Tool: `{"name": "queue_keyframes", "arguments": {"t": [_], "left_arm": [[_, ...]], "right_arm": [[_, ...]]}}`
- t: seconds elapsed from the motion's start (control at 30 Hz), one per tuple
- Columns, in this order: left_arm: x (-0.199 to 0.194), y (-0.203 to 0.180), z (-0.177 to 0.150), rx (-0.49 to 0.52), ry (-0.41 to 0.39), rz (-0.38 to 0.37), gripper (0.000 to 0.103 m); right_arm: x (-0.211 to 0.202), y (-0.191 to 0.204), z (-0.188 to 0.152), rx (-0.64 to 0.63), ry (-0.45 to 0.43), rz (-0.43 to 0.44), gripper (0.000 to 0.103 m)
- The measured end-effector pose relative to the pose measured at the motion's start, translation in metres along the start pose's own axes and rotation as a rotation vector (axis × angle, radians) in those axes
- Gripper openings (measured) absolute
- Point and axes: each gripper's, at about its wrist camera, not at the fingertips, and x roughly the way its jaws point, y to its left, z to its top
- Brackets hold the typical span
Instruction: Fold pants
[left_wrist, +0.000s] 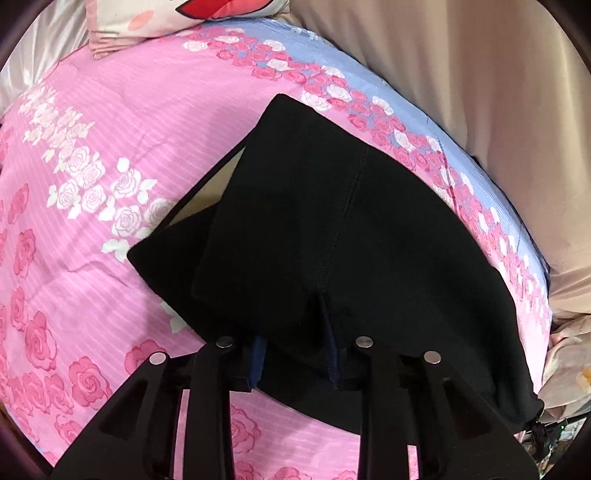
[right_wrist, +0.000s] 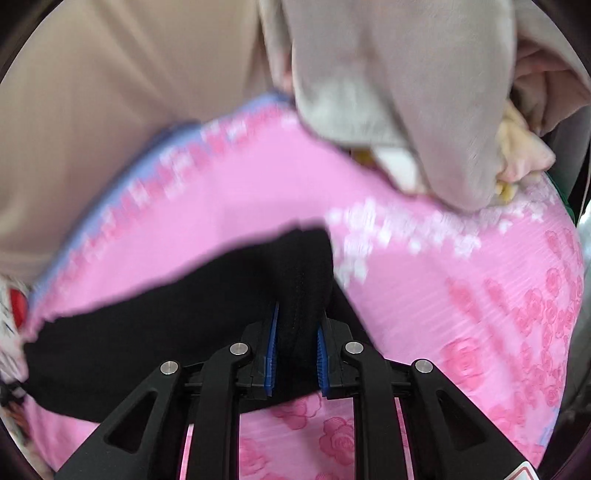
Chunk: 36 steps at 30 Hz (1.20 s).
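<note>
The black pants (left_wrist: 332, 229) lie partly folded on the pink rose-print bedsheet (left_wrist: 110, 166), one layer draped over another. My left gripper (left_wrist: 295, 354) is shut on the near edge of the pants, with the cloth bunched over its blue pads. In the blurred right wrist view, my right gripper (right_wrist: 295, 354) is shut on a thick seamed band of the same pants (right_wrist: 166, 314), which stretch off to the left above the sheet (right_wrist: 443, 295).
A pillow with a red and pink print (left_wrist: 155, 18) lies at the far end of the bed. A beige curtain or cover (left_wrist: 480, 92) runs along the bed's blue-bordered edge. A heap of grey and beige cloth (right_wrist: 406, 92) lies beyond the right gripper.
</note>
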Motion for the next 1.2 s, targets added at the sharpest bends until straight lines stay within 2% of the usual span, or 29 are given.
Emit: {"name": "queue_keyframes", "arguments": {"t": [0.07, 0.1, 0.2, 0.27, 0.33, 0.37, 0.43, 0.5, 0.57, 0.6, 0.63, 0.67, 0.7, 0.77, 0.8, 0.83, 0.9, 0.97, 1.0, 1.03, 1.13, 1.2], "left_arm": [[-0.009, -0.002, 0.004, 0.015, -0.013, -0.002, 0.02], [-0.016, -0.001, 0.004, 0.023, -0.019, -0.004, 0.013], [-0.042, -0.005, 0.022, 0.057, -0.039, -0.044, 0.011], [-0.062, -0.007, 0.032, 0.073, -0.061, -0.076, 0.01], [-0.074, -0.008, 0.038, 0.097, -0.063, -0.071, 0.01], [-0.076, -0.005, 0.04, 0.105, -0.048, -0.057, 0.01], [-0.063, 0.004, 0.035, 0.125, 0.01, -0.009, 0.011], [-0.042, 0.016, 0.029, 0.112, 0.066, 0.023, 0.012], [-0.015, 0.03, 0.018, 0.092, 0.139, 0.041, 0.012], [-0.004, 0.034, 0.011, 0.089, 0.161, 0.062, 0.014], [-0.001, 0.036, 0.007, 0.09, 0.16, 0.069, 0.015], [-0.004, 0.034, 0.001, 0.106, 0.133, 0.081, 0.016], [-0.01, 0.033, -0.002, 0.115, 0.115, 0.101, 0.026], [-0.031, 0.032, -0.008, 0.134, 0.048, 0.193, 0.042], [-0.048, 0.029, -0.011, 0.154, -0.015, 0.25, 0.052], [-0.059, 0.026, -0.013, 0.172, -0.058, 0.287, 0.057], [-0.09, 0.013, -0.017, 0.216, -0.163, 0.356, 0.062], [-0.11, -0.007, -0.018, 0.242, -0.248, 0.355, 0.075], [-0.115, -0.021, -0.018, 0.256, -0.287, 0.339, 0.084], [-0.118, -0.034, -0.02, 0.272, -0.319, 0.324, 0.087], [-0.106, -0.088, -0.029, 0.352, -0.413, 0.292, 0.088], [-0.094, -0.11, -0.039, 0.393, -0.436, 0.29, 0.088]], "right_arm": [[-0.005, 0.008, 0.0, -0.001, -0.039, 0.002, 0.016], [-0.01, 0.009, 0.004, 0.02, -0.056, 0.026, 0.016], [-0.032, 0.013, 0.023, 0.031, -0.12, 0.066, 0.016], [-0.059, 0.018, 0.036, 0.042, -0.19, 0.13, 0.016], [-0.082, 0.021, 0.046, 0.045, -0.248, 0.187, 0.016], [-0.087, 0.023, 0.046, 0.039, -0.261, 0.186, 0.016], [-0.078, 0.02, 0.039, 0.013, -0.216, 0.109, 0.016], [-0.043, 0.008, 0.024, 0.012, -0.113, 0.022, 0.017], [-0.012, -0.005, 0.006, 0.045, -0.026, 0.009, 0.017], [-0.002, -0.008, -0.001, 0.053, -0.012, 0.002, 0.019], [-0.004, -0.008, -0.006, 0.057, -0.041, 0.014, 0.022], [-0.006, -0.009, -0.009, 0.061, -0.05, 0.02, 0.024], [-0.01, -0.01, -0.011, 0.071, -0.047, 0.023, 0.03], [-0.025, -0.014, -0.014, 0.09, -0.056, 0.003, 0.042], [-0.037, -0.015, -0.016, 0.094, -0.078, -0.032, 0.056], [-0.058, -0.015, -0.019, 0.095, -0.131, -0.098, 0.063], [-0.092, -0.007, -0.023, 0.076, -0.23, -0.123, 0.065], [-0.117, 0.012, -0.022, 0.033, -0.307, -0.063, 0.076], [-0.121, 0.021, -0.019, 0.011, -0.318, -0.04, 0.079], [-0.12, 0.04, -0.015, -0.036, -0.314, -0.002, 0.079], [-0.095, 0.084, -0.009, -0.164, -0.261, 0.067, 0.079], [-0.062, 0.128, -0.011, -0.283, -0.176, 0.106, 0.079]]}}
